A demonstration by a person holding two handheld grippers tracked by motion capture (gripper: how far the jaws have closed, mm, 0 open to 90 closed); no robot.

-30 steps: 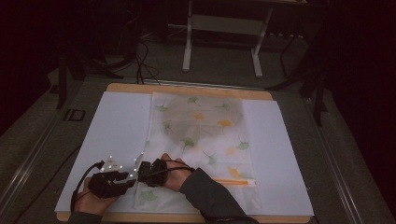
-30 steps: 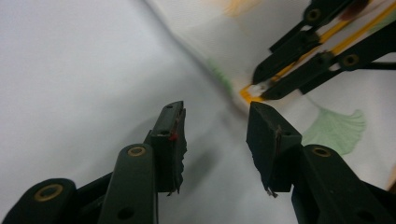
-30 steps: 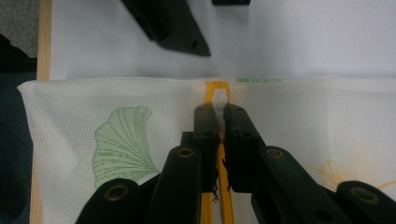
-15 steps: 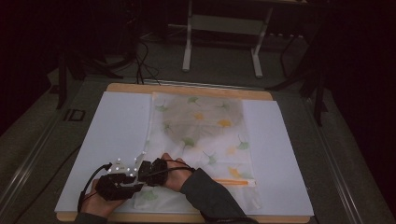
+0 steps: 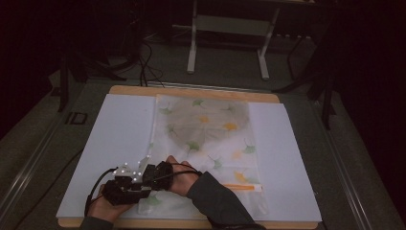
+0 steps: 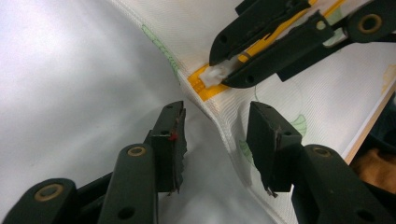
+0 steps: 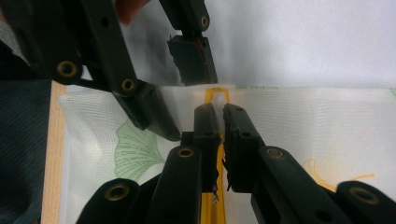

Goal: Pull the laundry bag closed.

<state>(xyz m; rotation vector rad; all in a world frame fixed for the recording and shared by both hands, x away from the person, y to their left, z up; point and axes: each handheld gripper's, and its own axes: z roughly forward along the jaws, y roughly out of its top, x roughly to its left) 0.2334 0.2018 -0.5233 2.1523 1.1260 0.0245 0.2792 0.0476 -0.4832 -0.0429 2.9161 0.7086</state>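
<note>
Right gripper (image 7: 220, 116) clamped on the white zipper pull (image 6: 215, 74) of the leaf-print bag (image 5: 210, 129) (apparently mesh), left gripper (image 6: 215, 122) open astride the bag's corner edge.

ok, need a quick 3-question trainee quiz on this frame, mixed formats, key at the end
1. True or false: the right gripper is shut on the white zipper pull.
2. The left gripper is: A) open astride the bag's edge, B) shut on the zipper, C) lifted off the table.
3. Fill in: the mesh bag has a leaf print and a ____ zipper tape.

Key: 1 true; 2 A; 3 yellow.
</note>
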